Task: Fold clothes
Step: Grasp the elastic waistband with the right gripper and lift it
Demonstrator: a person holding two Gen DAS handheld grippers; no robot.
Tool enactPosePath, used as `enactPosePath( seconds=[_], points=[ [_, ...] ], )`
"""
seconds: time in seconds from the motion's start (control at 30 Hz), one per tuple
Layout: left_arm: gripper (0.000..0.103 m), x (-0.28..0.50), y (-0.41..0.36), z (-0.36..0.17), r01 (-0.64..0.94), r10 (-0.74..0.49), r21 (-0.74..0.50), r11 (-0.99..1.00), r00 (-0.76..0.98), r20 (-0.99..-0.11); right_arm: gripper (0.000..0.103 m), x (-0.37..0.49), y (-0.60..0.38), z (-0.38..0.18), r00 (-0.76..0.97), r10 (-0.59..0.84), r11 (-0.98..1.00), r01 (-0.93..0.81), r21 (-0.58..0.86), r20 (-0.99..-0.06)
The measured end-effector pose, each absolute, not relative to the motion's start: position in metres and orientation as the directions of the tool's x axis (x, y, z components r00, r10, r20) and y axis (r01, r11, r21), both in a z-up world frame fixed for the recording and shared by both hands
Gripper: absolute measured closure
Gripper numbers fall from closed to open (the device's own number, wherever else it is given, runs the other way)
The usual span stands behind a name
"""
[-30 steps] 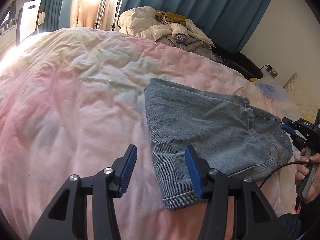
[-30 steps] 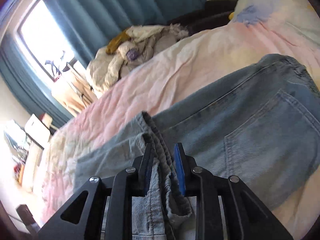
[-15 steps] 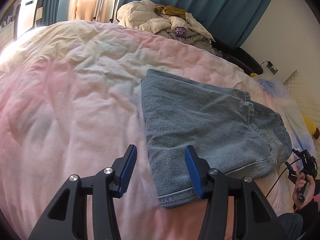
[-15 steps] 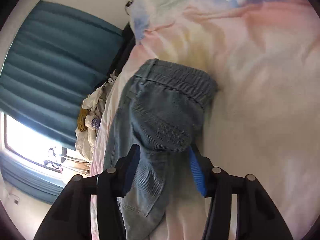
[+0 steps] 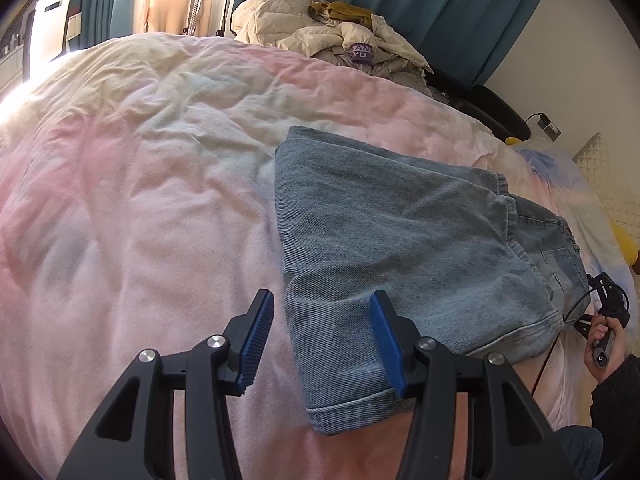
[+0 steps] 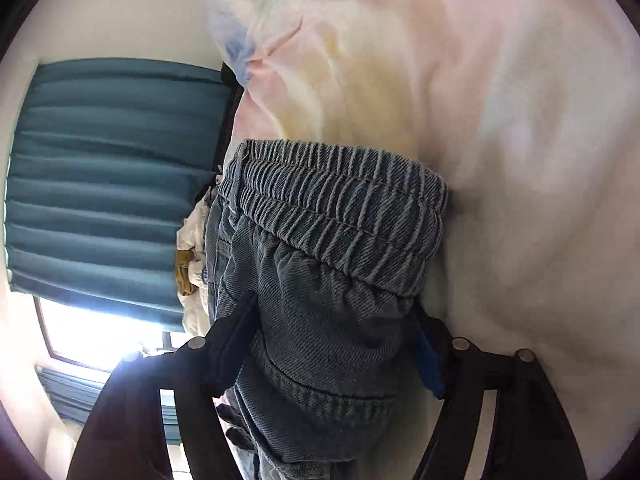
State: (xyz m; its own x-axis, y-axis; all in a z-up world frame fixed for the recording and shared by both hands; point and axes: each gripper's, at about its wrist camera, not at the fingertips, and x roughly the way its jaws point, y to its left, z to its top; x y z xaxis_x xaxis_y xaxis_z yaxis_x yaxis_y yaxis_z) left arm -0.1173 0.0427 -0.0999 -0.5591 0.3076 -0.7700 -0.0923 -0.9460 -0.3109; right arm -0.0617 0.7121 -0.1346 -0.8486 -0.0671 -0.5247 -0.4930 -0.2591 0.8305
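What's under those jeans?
The jeans lie on a pink duvet, which shows all around them. Whatever sits directly beneath the denim is covered.

Faded blue denim jeans (image 5: 404, 240), pastel pink-and-cream tie-dye duvet (image 5: 140, 184), teal curtains (image 5: 452, 8)

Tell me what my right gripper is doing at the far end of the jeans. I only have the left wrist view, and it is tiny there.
Observer: The right gripper is open, one finger on each side of a hump of the jeans. The denim fills the gap.
Operator: Where is the waistband from there?
Observer: The elastic waistband lies just beyond the fingertips, gathered, resting on the duvet.
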Motion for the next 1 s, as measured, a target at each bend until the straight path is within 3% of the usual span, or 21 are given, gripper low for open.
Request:
enactPosePath(
  seconds=[0.07,0.27,0.63,1.0],
  points=[
    [0.052,-0.117,0.042,-0.097,-0.099,0.313,-0.314,-0.944,-0.565,-0.764,0.064,-0.066,0.703,-0.114,-0.842,-0.029,-0.328,-0.502,0.8,-0.539],
    [0.052,-0.113,0.033,-0.087,-0.091,0.318,-0.332,-0.939,-0.6,-0.734,0.08,-0.082,0.662,-0.04,-0.837,0.085,-0.546,-0.493,0.678,-0.54],
    [0.052,-0.107,0.013,-0.065,-0.092,0.406,-0.442,-0.892,-0.592,-0.696,0.087,-0.106,0.503,0.069,-0.889,0.152,-0.865,-0.331,0.376,-0.432],
    [0.052,-0.102,-0.029,-0.033,-0.046,0.321,-0.393,-0.918,-0.669,-0.67,0.09,-0.113,0.347,0.077,-0.925,0.061,-0.971,-0.141,0.19,-0.374]
  ],
)
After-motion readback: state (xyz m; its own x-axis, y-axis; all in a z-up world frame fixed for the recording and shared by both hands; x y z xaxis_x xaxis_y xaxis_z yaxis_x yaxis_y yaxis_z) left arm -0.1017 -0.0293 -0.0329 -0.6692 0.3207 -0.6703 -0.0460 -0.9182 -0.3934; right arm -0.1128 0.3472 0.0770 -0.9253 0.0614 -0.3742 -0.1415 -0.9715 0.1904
